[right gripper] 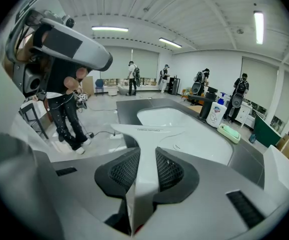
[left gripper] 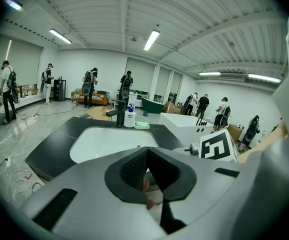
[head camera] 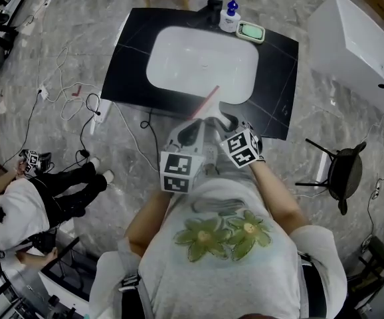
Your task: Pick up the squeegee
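The squeegee [right gripper: 147, 130] is white, with a wide head on a flat handle. My right gripper [right gripper: 145, 156] is shut on that handle, and the head sticks out ahead over the counter's near edge. From the head view the squeegee [head camera: 205, 102] shows as a thin red strip above the sink's front rim, with my right gripper [head camera: 217, 119] just behind it. My left gripper [head camera: 184, 133] is close beside it on the left. In the left gripper view its tips [left gripper: 147, 151] meet, and I see nothing gripped between them.
A black counter [head camera: 129, 72] holds a white sink [head camera: 179, 52], a faucet [head camera: 208, 2], a soap bottle [head camera: 230, 16] and a green soap dish [head camera: 250, 30]. A white tub [head camera: 358, 42] and a black stool [head camera: 345, 171] stand at the right. A person [head camera: 19, 205] crouches at the left among floor cables.
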Demonstrator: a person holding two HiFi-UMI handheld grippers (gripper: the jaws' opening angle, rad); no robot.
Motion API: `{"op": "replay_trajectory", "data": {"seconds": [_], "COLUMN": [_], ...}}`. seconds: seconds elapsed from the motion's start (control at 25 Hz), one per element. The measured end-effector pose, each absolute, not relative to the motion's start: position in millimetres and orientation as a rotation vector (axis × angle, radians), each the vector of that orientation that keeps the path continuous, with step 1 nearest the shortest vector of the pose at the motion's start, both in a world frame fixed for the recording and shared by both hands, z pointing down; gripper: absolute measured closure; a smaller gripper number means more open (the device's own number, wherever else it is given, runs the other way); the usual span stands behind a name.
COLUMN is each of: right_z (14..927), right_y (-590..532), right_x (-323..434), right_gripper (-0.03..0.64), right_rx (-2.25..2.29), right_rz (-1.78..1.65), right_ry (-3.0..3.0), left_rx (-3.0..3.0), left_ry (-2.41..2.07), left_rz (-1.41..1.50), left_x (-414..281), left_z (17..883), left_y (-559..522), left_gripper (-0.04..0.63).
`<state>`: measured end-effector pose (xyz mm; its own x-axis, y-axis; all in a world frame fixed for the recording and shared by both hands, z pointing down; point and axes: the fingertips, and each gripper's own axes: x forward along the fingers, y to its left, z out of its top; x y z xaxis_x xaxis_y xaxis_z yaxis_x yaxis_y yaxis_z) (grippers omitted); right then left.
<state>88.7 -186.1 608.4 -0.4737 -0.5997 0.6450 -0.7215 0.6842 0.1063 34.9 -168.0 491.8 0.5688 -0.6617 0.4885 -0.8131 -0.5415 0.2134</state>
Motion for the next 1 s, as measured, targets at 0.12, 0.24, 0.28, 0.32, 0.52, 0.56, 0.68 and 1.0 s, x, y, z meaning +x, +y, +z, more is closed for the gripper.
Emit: {"op": "replay_trajectory", "data": {"seconds": [0.12,0.24,0.28,0.32,0.52,0.56,0.68,1.0], "right_z": [599.4,588.8,585.4,582.1,564.4,560.3,547.7,522.3], "right_y": [-182.5,-178.5,-177.5,-176.5,-169.7,-168.4,-163.5,-153.3], "right_x": [86.1,84.7,84.2,83.5,80.5,80.1,77.6,71.0], "right_gripper": [0.522,0.522,0.522,0.522,0.522,0.522,0.522,0.522], "right_rx": [1.03,1.056,1.066,1.078,1.143,1.157,1.191,1.279], "right_rz": [0.232,0.225,0.223,0.222,0.218,0.218,0.213,0.186], "right_ry": [-2.228,-2.237,-2.238,-2.24,-2.246,-2.245,-2.254,-2.264], "left_rx": [2.398,2.411,2.416,2.42,2.45,2.455,2.465,2.49], "left_ry": [-1.183,-1.173,-1.17,-1.165,-1.132,-1.128,-1.124,-1.138], "left_rz": [0.499,0.502,0.502,0.502,0.504,0.502,0.496,0.476], "left_x": [31.2,29.2,28.7,28.2,28.5,28.6,27.6,19.2], "left_z": [488.8,485.3,484.0,482.8,478.2,476.6,472.5,464.1], "left_y": [-164.6,-160.5,-159.2,-157.6,-147.2,-145.5,-140.2,-132.2], "left_gripper": [0.584,0.584,0.584,0.584,0.584,0.584,0.584,0.584]}}
